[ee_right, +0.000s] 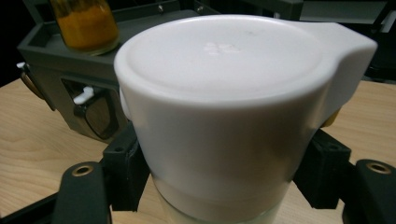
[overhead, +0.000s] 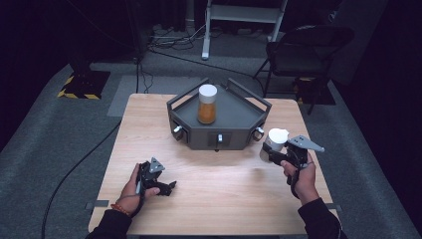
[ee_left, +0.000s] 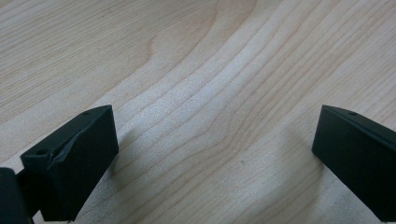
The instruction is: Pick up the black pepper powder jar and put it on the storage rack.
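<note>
A: right gripper (overhead: 276,154): we see its jaws clamped on the white-lidded jar (overhead: 273,143), one each side, just below the lid; the jar is held upright at the table's right side, just right of the grey tray (overhead: 234,118); can't tell if its base touches the wood.

B: agreed; in the right gripper view the white lid (ee_right: 233,70) sits close to the lens with a black jaw on each flank; the lid has a tab sticking out on one side; contents below it are too cropped to read.

A: left gripper (overhead: 168,187): jaws spread wide, nothing between them; it rests low over the wooden table (overhead: 219,199) at front left, held in the left hand (overhead: 134,191); the left gripper view shows bare wood grain between the two jaw tips.

B: outward: tray sits at the table's far centre, grey, angled walls, small knobs on its front faces; a second jar (overhead: 207,104) stands upright inside it, white lid, orange-yellow fill; well apart from the held jar.

A: beyond the table we see grey carpet, cables, a dark folding chair (overhead: 303,50) at far right.
</note>
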A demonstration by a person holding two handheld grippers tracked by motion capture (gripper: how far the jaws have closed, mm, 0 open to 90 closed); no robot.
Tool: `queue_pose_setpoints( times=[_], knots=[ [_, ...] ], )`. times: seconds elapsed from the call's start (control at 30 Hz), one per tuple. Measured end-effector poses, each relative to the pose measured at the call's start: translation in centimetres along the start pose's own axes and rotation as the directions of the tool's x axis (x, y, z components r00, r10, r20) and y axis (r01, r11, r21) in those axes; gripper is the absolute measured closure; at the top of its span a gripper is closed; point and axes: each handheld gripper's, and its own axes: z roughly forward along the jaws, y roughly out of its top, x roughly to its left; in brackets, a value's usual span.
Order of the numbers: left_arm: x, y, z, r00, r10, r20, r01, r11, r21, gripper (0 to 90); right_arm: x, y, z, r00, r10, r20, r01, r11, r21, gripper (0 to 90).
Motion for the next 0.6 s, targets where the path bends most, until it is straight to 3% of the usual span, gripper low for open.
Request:
queue_pose_setpoints(
  times=[0.33,0.6],
  knots=[
    [0.0,0.0,0.0,1.0000,0.000,0.000,0.000,1.0000,0.000,0.4,0.7,2.5,0.1,0.9998,-0.004,-0.021,0.003,0.999,-0.037,29.9],
    [0.0,0.0,0.0,1.0000,0.001,0.000,-0.001,1.0000,0.001,0.4,1.5,4.8,0.4,0.9989,-0.034,-0.031,0.033,0.998,-0.053,29.9]
  ],
)
